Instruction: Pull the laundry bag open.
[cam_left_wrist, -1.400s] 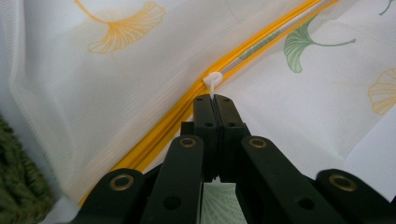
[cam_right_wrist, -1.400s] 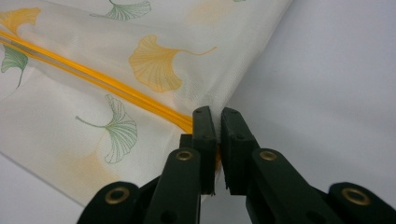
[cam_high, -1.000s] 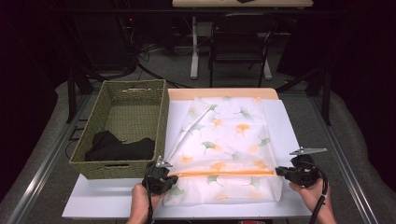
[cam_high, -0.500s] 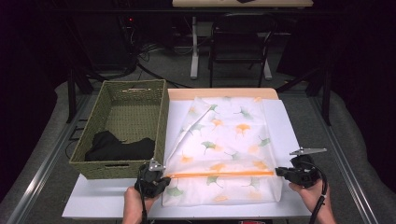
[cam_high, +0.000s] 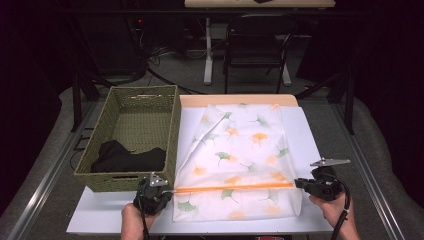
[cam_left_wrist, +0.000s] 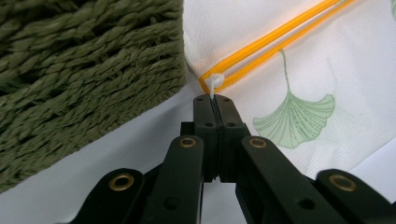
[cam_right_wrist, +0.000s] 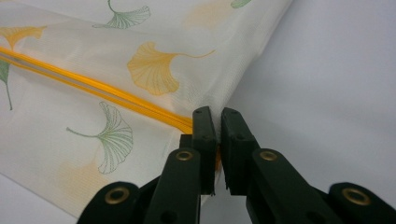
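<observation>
A white mesh bag (cam_high: 240, 145) printed with green and orange leaves lies flat on the white board, an orange zipper (cam_high: 235, 187) running across its near part. At the zipper's left end, my left gripper (cam_high: 169, 191) is shut on the small white zipper pull (cam_left_wrist: 215, 83), right beside the basket's corner; in the left gripper view the left gripper (cam_left_wrist: 215, 98) has its jaws pressed together. My right gripper (cam_high: 299, 183) is shut on the bag's right edge at the zipper's other end, with orange tape pinched between the jaws of the right gripper (cam_right_wrist: 218, 113).
A green woven basket (cam_high: 142, 90) stands left of the bag, its wall (cam_left_wrist: 84, 74) close to my left jaws; black cloth (cam_high: 127, 157) lies in its near end. The white board (cam_high: 100, 215) shows bare in front of the basket. A chair and cables stand beyond the table.
My left gripper has slid left along the zipper line toward the basket's near corner, taking the pull with it. The right gripper has stayed put.
</observation>
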